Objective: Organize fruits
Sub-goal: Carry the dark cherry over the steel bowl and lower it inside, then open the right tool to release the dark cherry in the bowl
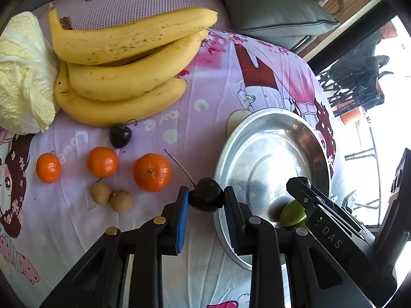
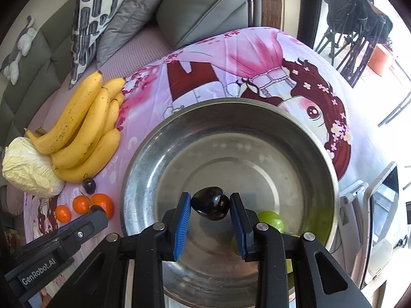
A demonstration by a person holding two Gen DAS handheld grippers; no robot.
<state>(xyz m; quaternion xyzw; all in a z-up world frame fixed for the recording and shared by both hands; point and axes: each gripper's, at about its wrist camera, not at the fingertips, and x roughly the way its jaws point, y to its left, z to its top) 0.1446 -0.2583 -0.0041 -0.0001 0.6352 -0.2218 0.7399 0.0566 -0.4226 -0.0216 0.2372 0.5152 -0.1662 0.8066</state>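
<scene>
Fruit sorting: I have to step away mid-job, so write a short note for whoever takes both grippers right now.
Left gripper: shut on a dark cherry, beside the bowl's left rim, not yet over it.
Right gripper: shut on another cherry, held over the inside of the bowl.
Done: green fruit is already in the bowl.
Left on the cloth: bananas, one loose cherry, three mandarins, two small brown fruits. The cabbage lies beside the bananas.
Next, probably: release the right cherry, then bring the left one over the bowl.
</scene>
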